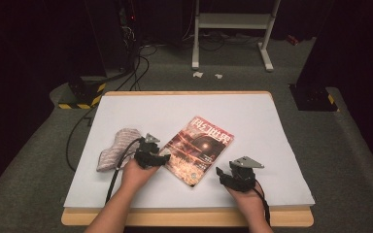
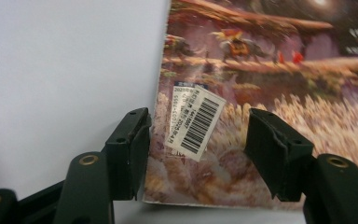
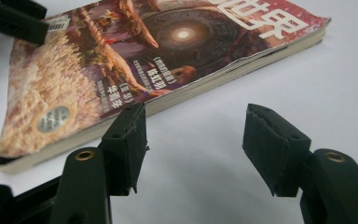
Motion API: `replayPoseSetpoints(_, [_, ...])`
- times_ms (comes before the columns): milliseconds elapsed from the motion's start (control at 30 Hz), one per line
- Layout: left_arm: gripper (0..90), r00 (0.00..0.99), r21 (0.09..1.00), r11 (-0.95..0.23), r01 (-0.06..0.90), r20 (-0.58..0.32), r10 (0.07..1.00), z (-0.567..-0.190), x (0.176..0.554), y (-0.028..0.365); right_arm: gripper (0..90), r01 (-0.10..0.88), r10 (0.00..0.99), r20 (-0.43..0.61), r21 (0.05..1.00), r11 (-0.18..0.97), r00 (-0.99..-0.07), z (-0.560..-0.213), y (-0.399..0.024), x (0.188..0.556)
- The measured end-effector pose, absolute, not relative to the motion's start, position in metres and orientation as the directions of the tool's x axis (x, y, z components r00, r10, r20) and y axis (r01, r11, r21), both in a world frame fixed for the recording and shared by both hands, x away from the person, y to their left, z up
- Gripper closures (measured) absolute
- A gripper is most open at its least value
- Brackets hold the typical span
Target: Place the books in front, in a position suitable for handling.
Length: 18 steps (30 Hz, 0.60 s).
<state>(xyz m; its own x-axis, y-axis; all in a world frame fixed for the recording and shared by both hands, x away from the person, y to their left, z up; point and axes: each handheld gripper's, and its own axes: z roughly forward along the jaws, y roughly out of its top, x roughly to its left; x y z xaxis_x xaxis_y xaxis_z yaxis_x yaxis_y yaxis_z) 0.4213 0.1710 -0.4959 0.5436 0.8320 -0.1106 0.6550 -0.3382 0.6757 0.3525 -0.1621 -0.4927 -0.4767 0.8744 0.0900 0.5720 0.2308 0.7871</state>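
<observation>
A magazine point(image 1: 200, 149) with a dark red illustrated cover lies flat and turned at an angle on the white table top point(image 1: 252, 116). My left gripper point(image 1: 163, 158) is at its near left corner. In the left gripper view the jaws point(image 2: 198, 140) stand open low over that corner: one jaw is at the magazine's point(image 2: 270, 70) edge, the other is above the cover, and a barcode sticker point(image 2: 193, 123) shows between them. My right gripper point(image 1: 222, 175) is open on the bare table, just right of the magazine's near corner. The right gripper view has nothing between the jaws point(image 3: 196, 140), with the magazine point(image 3: 135, 60) ahead to the left.
A patterned grey cloth pouch point(image 1: 117, 147) lies left of the left hand. The wooden table edge point(image 1: 184, 217) runs along the front. Beyond the table are a carpeted floor, cables point(image 1: 136, 68) and a white frame stand point(image 1: 233, 29).
</observation>
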Motion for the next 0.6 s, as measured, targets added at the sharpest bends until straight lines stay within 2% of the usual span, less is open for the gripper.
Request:
replayPoseSetpoints(333, [42.2, 0.624, 0.695, -0.379, 0.611, -0.128, 0.771, -0.498, 0.365, 0.150, 39.9, 0.576, 0.879, 0.091, 0.785, 0.226, -0.468, -0.493, -0.163, 0.353])
replayPoseSetpoints(600, [45.5, 0.693, 0.697, -0.435, 0.571, -0.125, 0.710, -0.498, 0.343, 0.130, 40.0, 0.568, 0.883, 0.083, 0.793, 0.223, -0.462, -0.490, -0.167, 0.353])
